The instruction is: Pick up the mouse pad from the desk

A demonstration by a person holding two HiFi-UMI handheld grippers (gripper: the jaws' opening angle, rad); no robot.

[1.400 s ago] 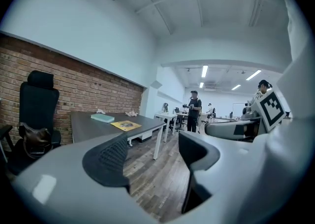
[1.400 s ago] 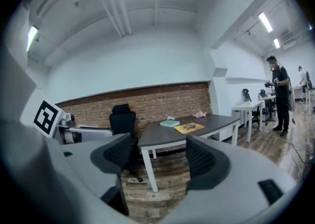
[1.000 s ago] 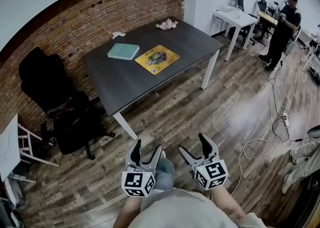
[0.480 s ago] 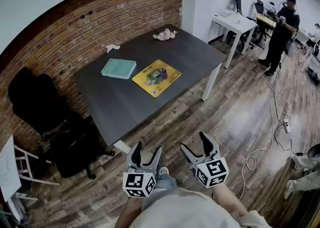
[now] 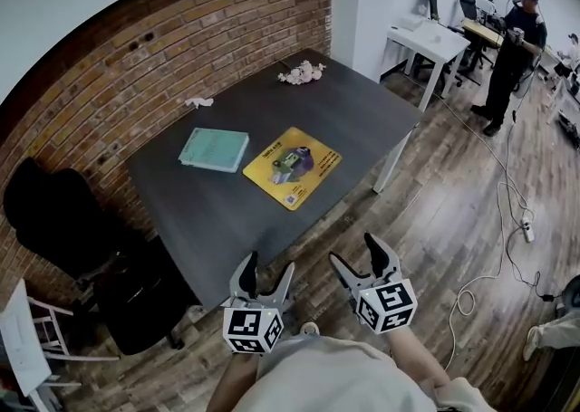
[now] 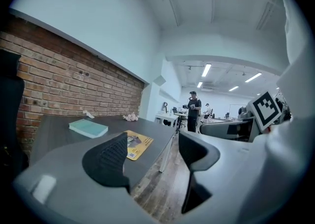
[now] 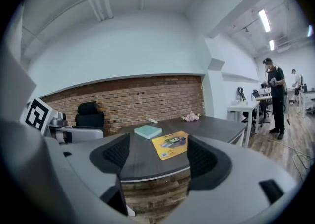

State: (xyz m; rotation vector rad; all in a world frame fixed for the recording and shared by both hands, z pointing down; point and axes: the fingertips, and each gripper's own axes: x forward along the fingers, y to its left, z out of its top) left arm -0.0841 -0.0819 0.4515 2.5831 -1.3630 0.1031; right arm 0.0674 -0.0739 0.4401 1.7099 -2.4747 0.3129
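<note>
- Closer than a second ago, the dark tabletop [image 5: 353, 116] now fills more of the head view, and its near corner has come down to just ahead of both grippers.
- The left gripper [image 5: 268, 267] is held over that near corner. Its jaws stand wide apart with nothing between them, only tabletop and floor beyond.
- The right gripper [image 5: 355, 254] is beside it over the wooden floor [image 5: 426, 220], just off the tabletop's near right edge. Its jaws are spread just as wide and are also empty.
- The yellow mouse pad [image 5: 292, 167] lies flat near the middle of the tabletop, well ahead of both pairs of jaws and touched by neither. In the right gripper view it sits framed in the gap between the jaws.
- A teal book [image 5: 214, 148] lies just left of the pad, apart from it.
- A pink clump [image 5: 302, 72] and a white scrap [image 5: 199, 102] sit near the far edge, beside the brick wall [image 5: 181, 39].
- Bare tabletop lies between the pad and the near edge.
- A black chair [image 5: 72, 220] stands off the left edge.
- On the right the floor is open, with a cable [image 5: 494, 256] trailing over it, and a white desk [image 5: 426, 39] and a standing person [image 5: 515, 39] farther off.
</note>
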